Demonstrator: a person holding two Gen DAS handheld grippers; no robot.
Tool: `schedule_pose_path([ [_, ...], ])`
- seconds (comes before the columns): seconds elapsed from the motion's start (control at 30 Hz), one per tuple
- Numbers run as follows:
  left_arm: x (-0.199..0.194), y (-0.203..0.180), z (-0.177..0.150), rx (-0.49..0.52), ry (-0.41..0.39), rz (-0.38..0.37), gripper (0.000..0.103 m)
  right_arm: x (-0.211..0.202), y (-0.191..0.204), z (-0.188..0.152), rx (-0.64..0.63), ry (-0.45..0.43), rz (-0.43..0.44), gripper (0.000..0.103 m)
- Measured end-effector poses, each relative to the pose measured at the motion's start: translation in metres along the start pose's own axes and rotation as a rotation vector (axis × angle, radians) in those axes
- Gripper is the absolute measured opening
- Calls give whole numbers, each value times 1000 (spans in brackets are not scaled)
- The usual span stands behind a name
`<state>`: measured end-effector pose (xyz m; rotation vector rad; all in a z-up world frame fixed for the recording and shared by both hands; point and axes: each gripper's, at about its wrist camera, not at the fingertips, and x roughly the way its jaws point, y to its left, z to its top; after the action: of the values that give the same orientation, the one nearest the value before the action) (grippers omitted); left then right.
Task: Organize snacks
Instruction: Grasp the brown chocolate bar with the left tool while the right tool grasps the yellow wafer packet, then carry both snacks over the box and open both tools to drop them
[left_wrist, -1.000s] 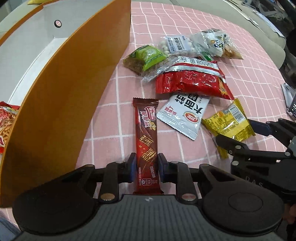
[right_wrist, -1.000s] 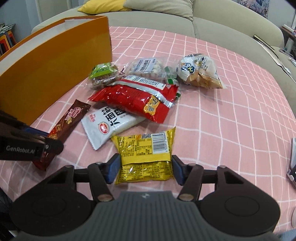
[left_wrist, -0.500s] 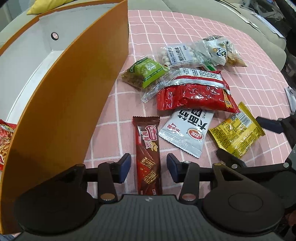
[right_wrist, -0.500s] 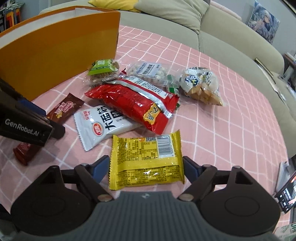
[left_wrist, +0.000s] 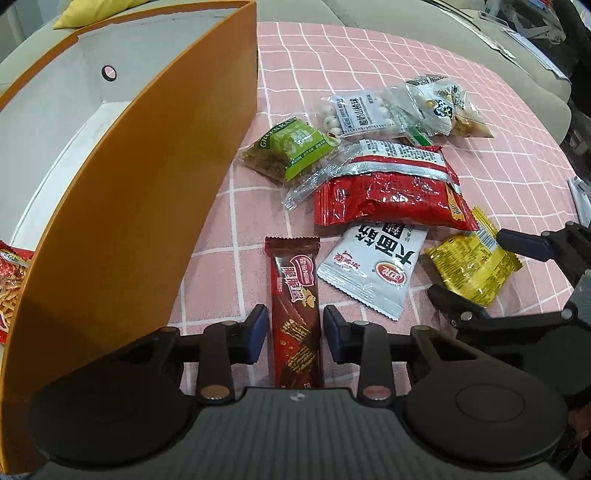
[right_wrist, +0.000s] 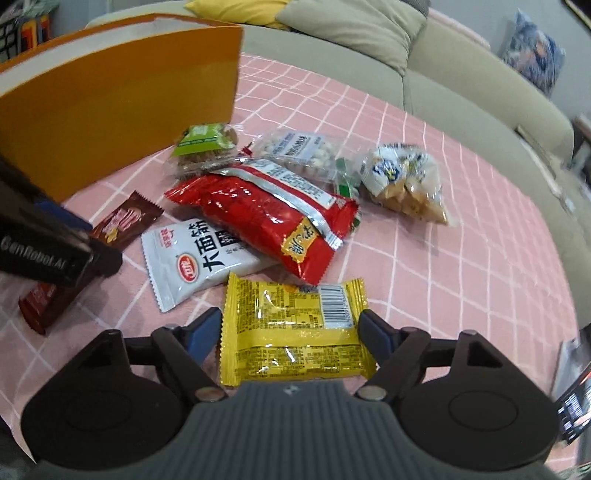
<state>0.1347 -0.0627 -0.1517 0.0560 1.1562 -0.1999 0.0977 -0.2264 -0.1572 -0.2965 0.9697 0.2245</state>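
A brown chocolate bar (left_wrist: 295, 295) lies lengthwise on the pink checked cloth, between the fingers of my left gripper (left_wrist: 294, 334). Its jaws are closing, with a thin gap still showing on each side of the bar. A yellow packet (right_wrist: 295, 325) lies flat between the fingers of my right gripper (right_wrist: 288, 328). Those jaws are closing too, and the pads stand at the packet's side edges without squeezing it. The tall orange box (left_wrist: 129, 203) stands open-topped just left of the bar, with a red snack bag (left_wrist: 11, 280) inside it.
Beyond the grippers lie a white packet (left_wrist: 373, 266), a big red bag (left_wrist: 388, 195), a green packet (left_wrist: 295, 147), a clear bag of white balls (left_wrist: 354, 114) and a bag of mixed crackers (left_wrist: 443, 107). A beige sofa (right_wrist: 461, 85) runs behind the table. A phone (right_wrist: 576, 398) lies at the right edge.
Both grippers had their pads pressed on their snacks a second ago. They opened wide, and now stand narrower again. The bar and the yellow packet stay on the cloth.
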Motion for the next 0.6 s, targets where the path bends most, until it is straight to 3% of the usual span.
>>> schedule_pose_path([
  [0.2,0,-2,0,23,-7,-2,38,7,-18,-2,147,25,74,77],
  [0.27,0,-2,1,26,-6,0,29,5,-18,-1,146,19,69,66],
  [0.3,0,-1,0,31,-8,2,27,3,-18,-1,143,18,65,56],
  [0.53,-4,0,-3,11,-15,-5,26,-6,-12,2,96,18,2,8],
  [0.6,-10,-2,-5,13,-23,-8,25,-13,-11,2,87,4,-3,6],
])
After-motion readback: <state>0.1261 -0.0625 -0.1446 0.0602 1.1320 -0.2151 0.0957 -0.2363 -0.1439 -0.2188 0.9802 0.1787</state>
